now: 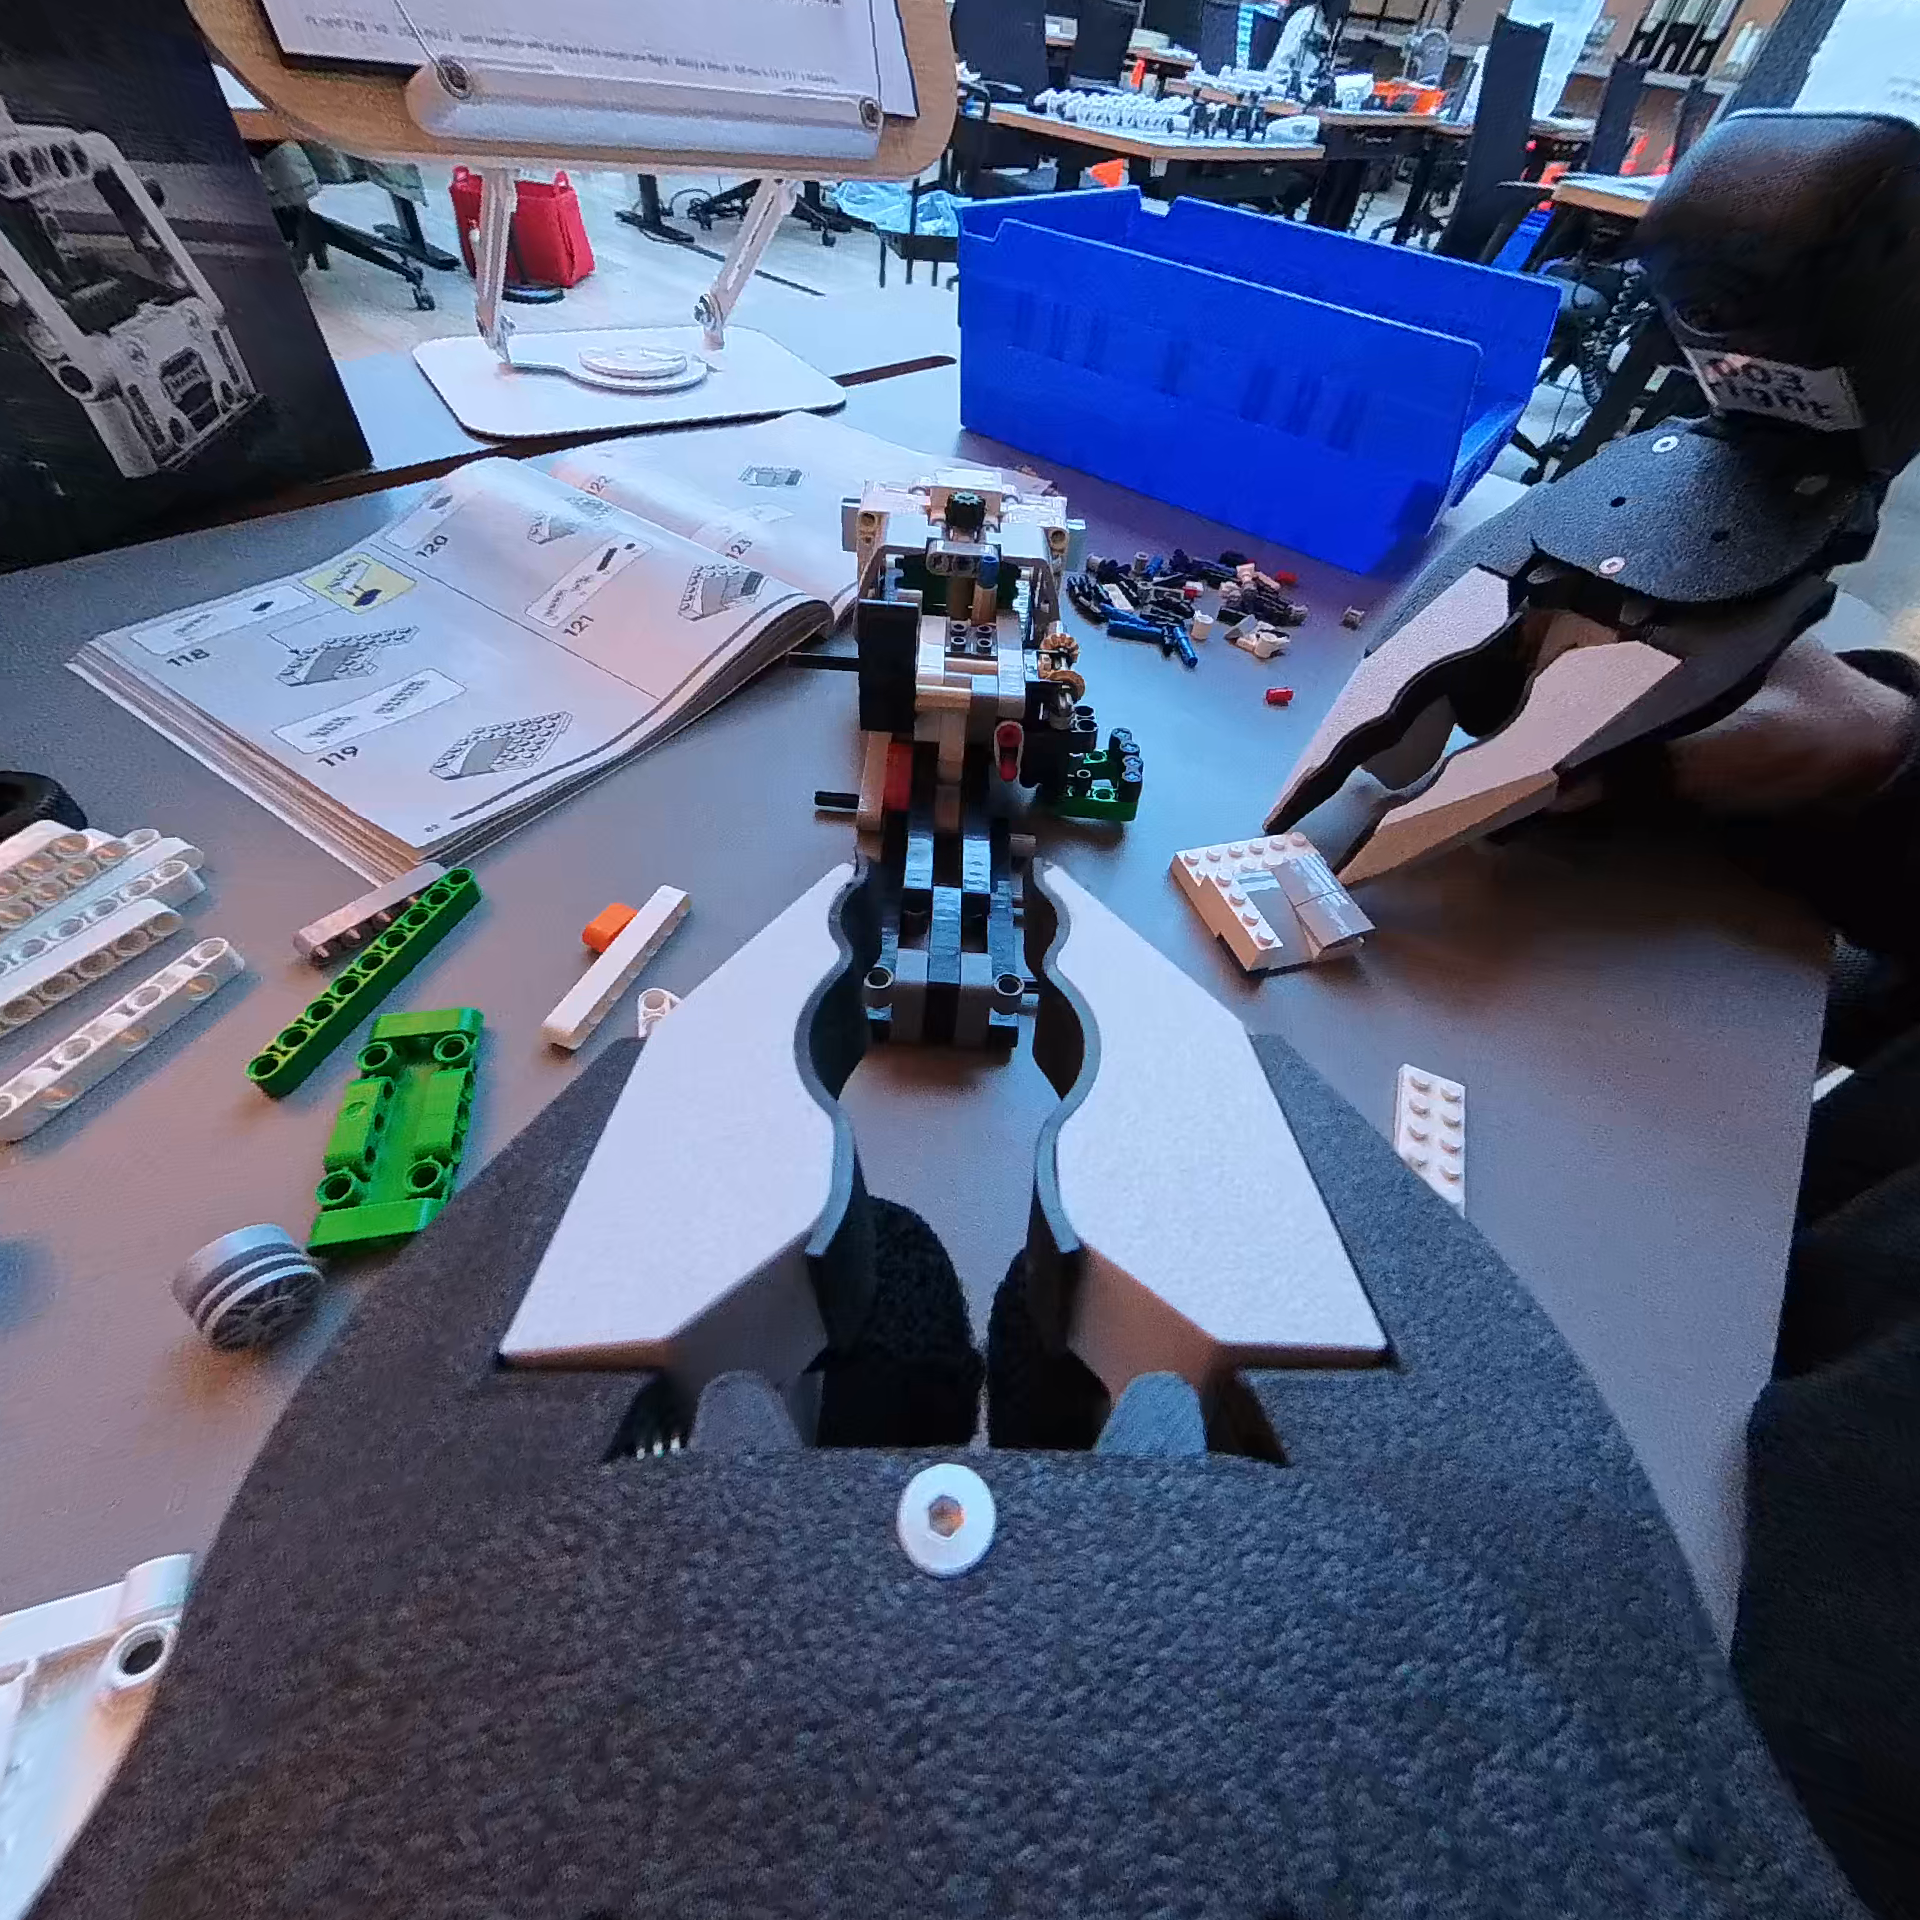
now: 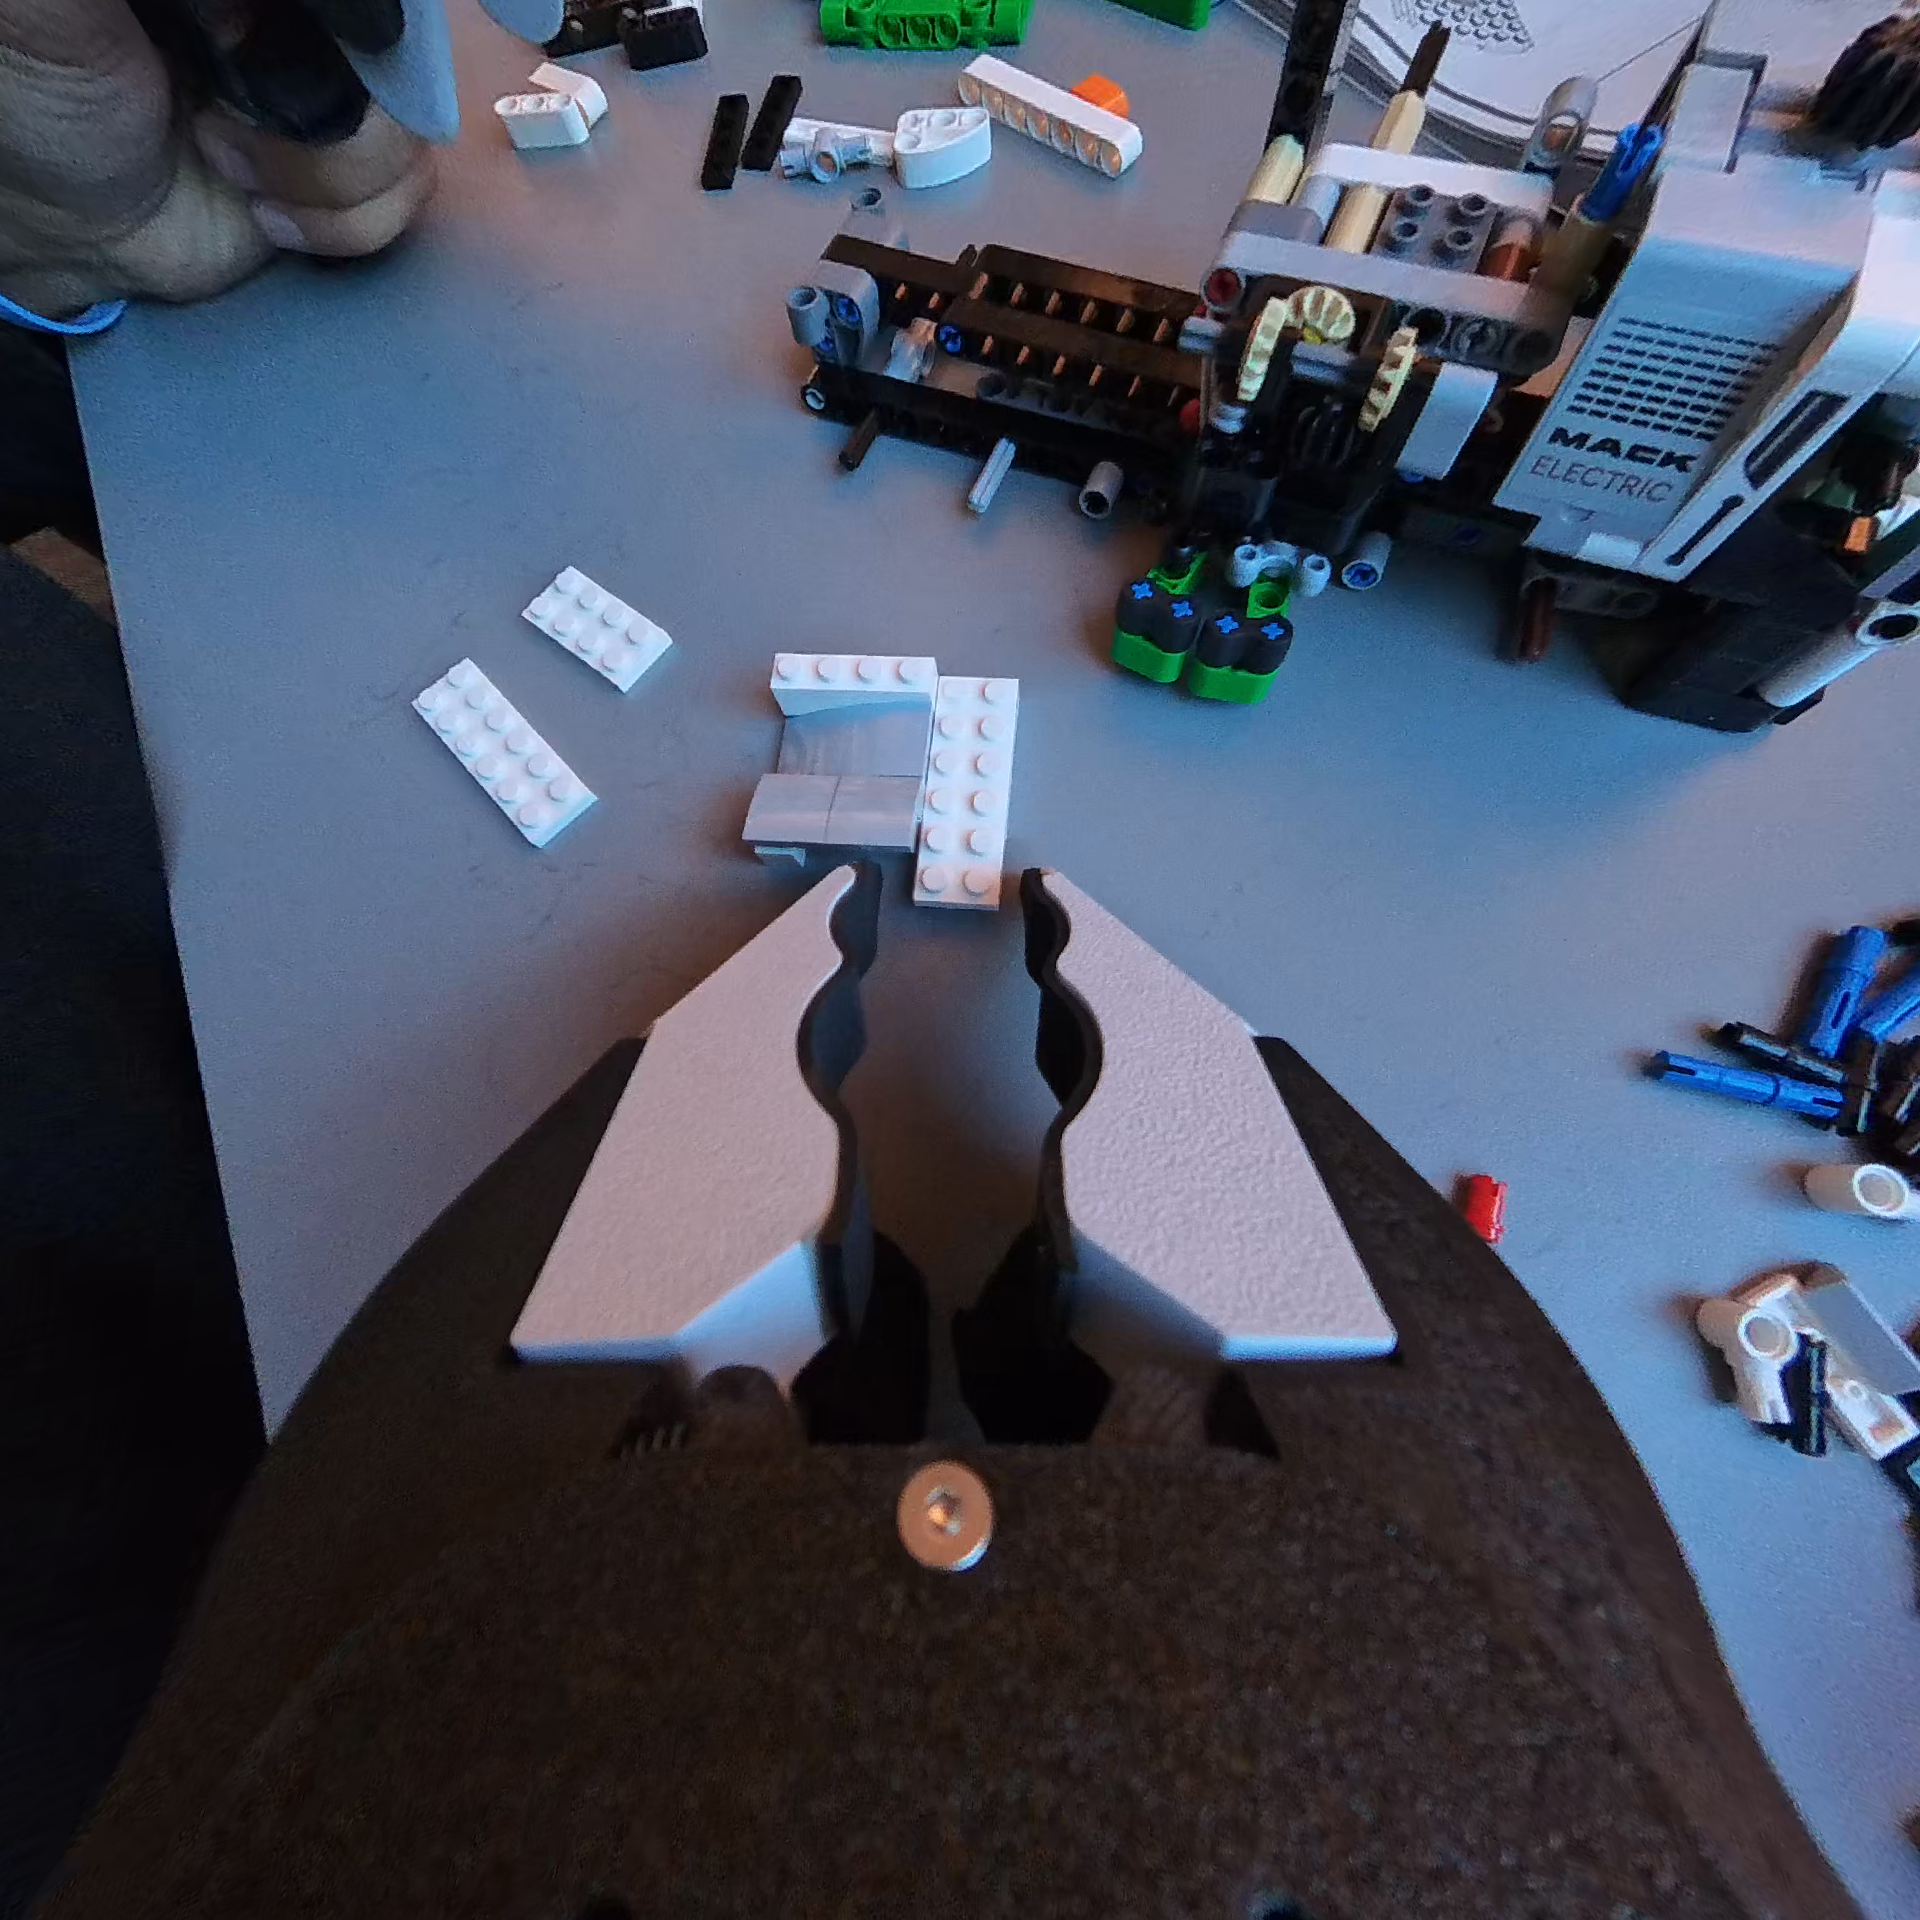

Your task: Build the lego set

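On the grey counter (image 1: pixel 1558 1039), the half-built truck model (image 1: pixel 956 727) lies with its long axis running straight away from the left tongs (image 1: pixel 945 883), cab farthest off. These tongs seem clamped on its dark chassis tail, though contact is hard to judge. An open instruction booklet (image 1: pixel 468 644) lies left. The right tongs (image 2: pixel 940 883) stand apart just short of a white-and-grey plate assembly (image 2: pixel 894 769); only the right wrist view shows two loose white plates (image 2: pixel 504 753) beside it.
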Tool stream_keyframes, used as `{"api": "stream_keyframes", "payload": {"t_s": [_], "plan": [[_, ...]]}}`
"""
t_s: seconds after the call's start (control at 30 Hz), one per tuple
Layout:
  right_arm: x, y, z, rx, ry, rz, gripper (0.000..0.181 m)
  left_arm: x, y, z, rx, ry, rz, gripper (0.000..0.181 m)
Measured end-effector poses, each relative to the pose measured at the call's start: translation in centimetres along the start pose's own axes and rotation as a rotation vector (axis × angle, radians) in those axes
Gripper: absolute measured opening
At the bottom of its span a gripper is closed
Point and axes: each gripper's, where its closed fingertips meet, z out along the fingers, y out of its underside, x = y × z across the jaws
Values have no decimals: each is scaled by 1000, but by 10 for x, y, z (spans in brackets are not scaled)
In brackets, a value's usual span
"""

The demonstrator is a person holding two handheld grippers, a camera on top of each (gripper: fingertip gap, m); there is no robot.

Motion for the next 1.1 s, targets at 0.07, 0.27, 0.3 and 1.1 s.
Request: {"api": "stream_keyframes", "payload": {"t_s": [0.07, 0.27, 0.3, 1.1], "plan": [[0, 0, 0, -1, 7, -9, 27, 0, 2, 1, -12, -8, 7, 25], [0, 1, 0, -5, 30, -35, 27, 0, 2, 1, -10, -32, 38, 25], [0, 1, 1, -6, 35, -39, 27, 0, 2, 2, -11, -32, 38, 25], [14, -3, 1, 12, 64, 88, 16, 18, 8, 7, -54, 35, 124, 27]]}}
